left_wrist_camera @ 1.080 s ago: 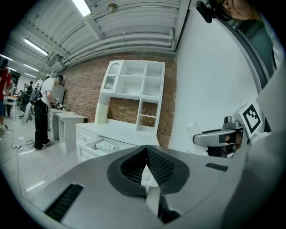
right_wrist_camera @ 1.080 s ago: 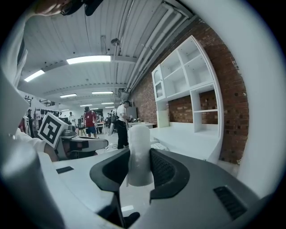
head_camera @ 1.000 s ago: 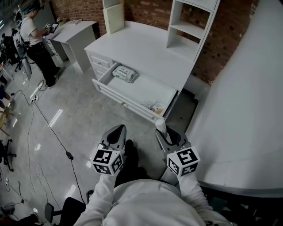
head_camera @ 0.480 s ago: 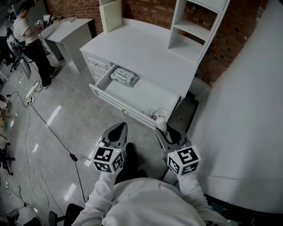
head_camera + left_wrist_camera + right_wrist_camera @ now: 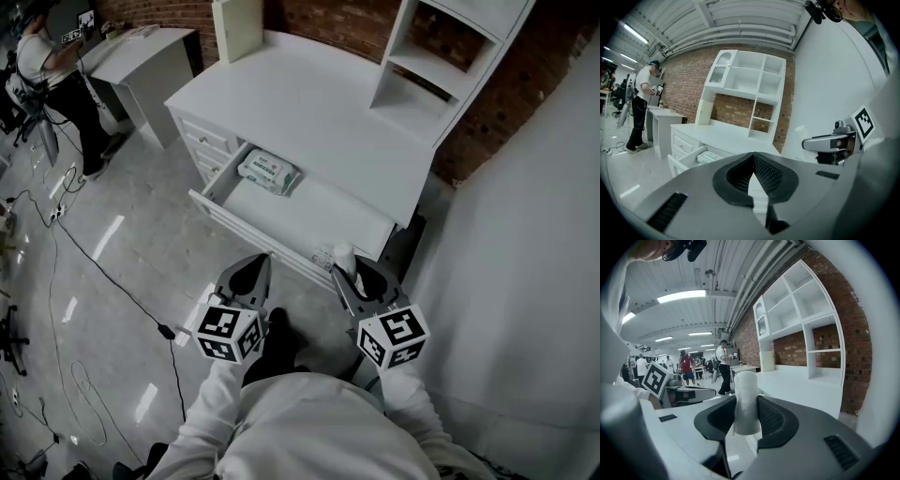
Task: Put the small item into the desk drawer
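My right gripper (image 5: 353, 278) (image 5: 746, 414) is shut on a small white cylindrical item (image 5: 746, 401) (image 5: 344, 259) that stands upright between its jaws. It hovers just in front of the open desk drawer (image 5: 309, 208), near the drawer's right front corner. My left gripper (image 5: 246, 277) (image 5: 753, 176) is shut with nothing in it, to the left of the right one and short of the drawer front. A packet of wipes (image 5: 267, 172) (image 5: 707, 157) lies at the drawer's left end. The white desk (image 5: 309, 108) stands against a brick wall.
A white shelf unit (image 5: 450, 52) stands on the desk's right end. A large white surface (image 5: 525, 262) fills the right side. A smaller white table (image 5: 141, 52) and a person (image 5: 42, 56) are at the far left, with cables (image 5: 112, 281) across the floor.
The view has closed in on the desk; the drawer now lies nearer to both grippers. The right gripper still holds the white item, and the left stays shut.
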Demonstrator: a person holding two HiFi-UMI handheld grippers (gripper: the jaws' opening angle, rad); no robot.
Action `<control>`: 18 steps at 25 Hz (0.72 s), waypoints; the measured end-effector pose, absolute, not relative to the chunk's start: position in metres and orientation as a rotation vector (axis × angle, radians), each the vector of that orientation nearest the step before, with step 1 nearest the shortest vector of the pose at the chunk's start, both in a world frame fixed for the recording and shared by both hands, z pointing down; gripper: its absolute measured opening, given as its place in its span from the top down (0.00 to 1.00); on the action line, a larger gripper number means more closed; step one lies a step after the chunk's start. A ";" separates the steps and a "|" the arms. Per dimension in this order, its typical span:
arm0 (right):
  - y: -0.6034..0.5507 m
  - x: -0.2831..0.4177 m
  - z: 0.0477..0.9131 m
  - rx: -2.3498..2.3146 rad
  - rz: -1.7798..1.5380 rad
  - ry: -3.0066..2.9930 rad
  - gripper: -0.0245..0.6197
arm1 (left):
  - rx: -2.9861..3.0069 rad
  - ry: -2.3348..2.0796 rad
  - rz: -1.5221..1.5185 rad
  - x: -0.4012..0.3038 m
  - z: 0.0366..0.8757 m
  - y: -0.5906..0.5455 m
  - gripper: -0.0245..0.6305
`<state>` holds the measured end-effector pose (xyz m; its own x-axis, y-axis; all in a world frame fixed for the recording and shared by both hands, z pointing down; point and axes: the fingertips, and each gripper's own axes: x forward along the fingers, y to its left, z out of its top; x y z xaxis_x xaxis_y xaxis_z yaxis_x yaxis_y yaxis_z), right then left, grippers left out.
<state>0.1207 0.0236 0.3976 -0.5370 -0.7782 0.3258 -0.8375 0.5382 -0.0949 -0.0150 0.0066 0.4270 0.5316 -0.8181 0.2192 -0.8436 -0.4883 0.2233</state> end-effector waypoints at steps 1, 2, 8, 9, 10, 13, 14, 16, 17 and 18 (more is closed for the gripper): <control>0.017 0.118 0.398 1.354 0.353 -2.530 0.72 | 2.470 -1.381 0.117 -0.017 0.427 0.000 0.94; 0.010 0.116 0.399 1.352 0.353 -2.527 0.72 | 2.469 -1.379 0.115 -0.019 0.427 -0.007 0.94; -0.030 0.106 0.401 1.365 0.376 -2.513 0.72 | 2.456 -1.369 0.122 -0.035 0.430 -0.044 0.94; -0.036 0.105 0.401 1.369 0.380 -2.511 0.72 | 2.453 -1.370 0.123 -0.037 0.430 -0.050 0.94; -0.042 0.104 0.401 1.374 0.382 -2.509 0.72 | 2.450 -1.372 0.125 -0.040 0.431 -0.055 0.94; -0.060 0.102 0.401 1.389 0.383 -2.502 0.72 | 2.446 -1.375 0.128 -0.047 0.432 -0.072 0.94; -0.065 0.101 0.400 1.395 0.382 -2.499 0.72 | 2.447 -1.374 0.128 -0.049 0.432 -0.078 0.94; -0.077 0.100 0.399 1.410 0.379 -2.494 0.72 | 2.449 -1.368 0.128 -0.053 0.433 -0.090 0.94; -0.082 0.099 0.398 1.417 0.377 -2.493 0.72 | 2.450 -1.364 0.128 -0.055 0.433 -0.095 0.94; -0.087 0.098 0.398 1.423 0.374 -2.491 0.72 | 2.452 -1.360 0.127 -0.056 0.434 -0.100 0.94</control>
<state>0.0976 -0.0875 0.3976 -0.4927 -0.8023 0.3370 -0.8659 0.4904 -0.0984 -0.0560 -0.1003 0.4336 0.5396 -0.8082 0.2360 -0.8379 -0.4881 0.2443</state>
